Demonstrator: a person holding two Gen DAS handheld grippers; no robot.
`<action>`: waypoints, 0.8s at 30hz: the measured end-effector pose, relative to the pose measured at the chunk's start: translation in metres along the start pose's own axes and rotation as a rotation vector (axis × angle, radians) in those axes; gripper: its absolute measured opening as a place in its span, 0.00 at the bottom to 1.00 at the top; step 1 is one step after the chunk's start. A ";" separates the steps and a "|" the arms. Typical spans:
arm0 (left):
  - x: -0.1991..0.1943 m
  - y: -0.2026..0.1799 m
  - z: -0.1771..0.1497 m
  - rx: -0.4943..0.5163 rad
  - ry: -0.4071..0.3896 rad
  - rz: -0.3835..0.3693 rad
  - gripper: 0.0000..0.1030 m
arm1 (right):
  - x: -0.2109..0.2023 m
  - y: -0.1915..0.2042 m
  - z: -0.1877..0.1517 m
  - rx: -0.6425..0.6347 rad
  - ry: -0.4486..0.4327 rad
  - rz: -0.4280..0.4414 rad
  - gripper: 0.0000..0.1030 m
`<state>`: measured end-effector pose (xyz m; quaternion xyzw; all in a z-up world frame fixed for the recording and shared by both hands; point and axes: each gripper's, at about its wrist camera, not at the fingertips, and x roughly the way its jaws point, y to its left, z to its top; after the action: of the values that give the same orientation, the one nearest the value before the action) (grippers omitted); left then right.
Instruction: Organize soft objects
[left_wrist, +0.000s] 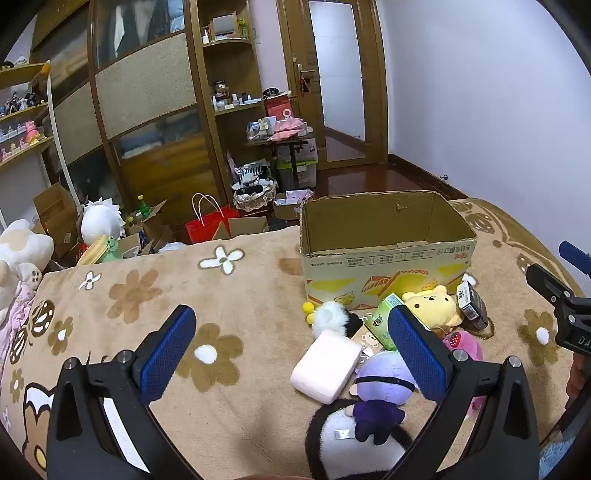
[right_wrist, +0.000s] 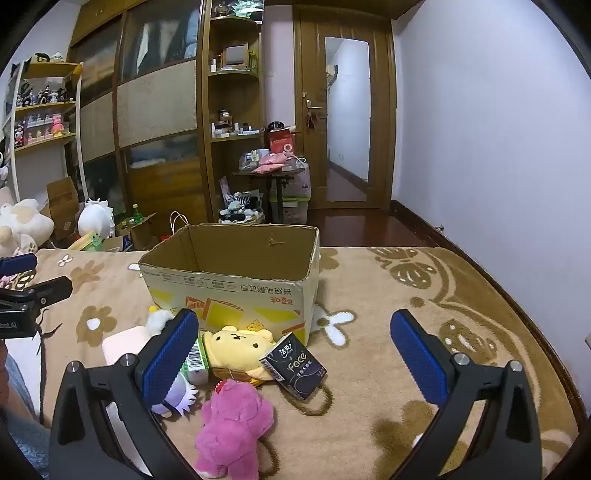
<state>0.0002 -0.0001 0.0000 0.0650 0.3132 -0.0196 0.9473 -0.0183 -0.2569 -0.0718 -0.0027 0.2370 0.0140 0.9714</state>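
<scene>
An open cardboard box stands on the flowered blanket; its inside looks empty. In front of it lie a yellow bear plush, a pink bear plush, a purple-haired doll, a black-and-white plush, a white fluffy toy, a pink tissue pack, a green pack and a black tissue pack. My left gripper is open above the blanket, left of the pile. My right gripper is open over the pile.
The blanket covers a bed whose edge runs behind the box. Beyond it are wardrobes, shelves, a red bag, boxes and a door. Large plush toys lie at the far left.
</scene>
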 end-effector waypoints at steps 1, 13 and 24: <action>0.000 0.000 0.000 0.000 0.000 0.000 1.00 | 0.000 0.000 0.000 -0.004 -0.007 -0.001 1.00; 0.000 0.000 0.000 0.004 -0.005 0.003 1.00 | 0.000 0.000 0.000 -0.009 0.000 -0.003 1.00; -0.001 0.000 0.000 0.006 -0.005 -0.004 1.00 | 0.000 0.000 0.000 -0.010 0.001 -0.003 1.00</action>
<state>-0.0004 -0.0005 0.0001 0.0672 0.3106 -0.0225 0.9479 -0.0181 -0.2568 -0.0717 -0.0082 0.2372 0.0137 0.9713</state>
